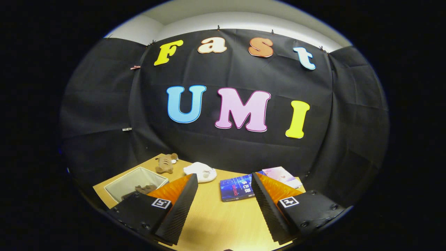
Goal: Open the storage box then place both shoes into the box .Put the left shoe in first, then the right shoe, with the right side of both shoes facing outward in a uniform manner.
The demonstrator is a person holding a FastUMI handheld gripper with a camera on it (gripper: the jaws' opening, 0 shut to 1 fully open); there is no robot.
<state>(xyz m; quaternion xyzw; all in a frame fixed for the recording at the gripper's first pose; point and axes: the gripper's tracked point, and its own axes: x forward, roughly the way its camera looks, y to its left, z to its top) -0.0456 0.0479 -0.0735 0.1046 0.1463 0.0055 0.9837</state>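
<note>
My gripper (224, 184) is open above a wooden table (216, 216), its two orange-and-black fingers (181, 202) spread wide with nothing between them. Beyond the left finger sits an open-topped pale fabric box (134, 181) with a dark brownish item lying inside it; I cannot tell what that item is. A white shoe-like object (201, 172) lies on the table just past the left fingertip.
A brown plush toy (166, 164) lies at the table's back, behind the box. A blue book (237, 188) and a pink-white booklet (283, 175) lie by the right finger. Black cloth walls close the booth behind the table.
</note>
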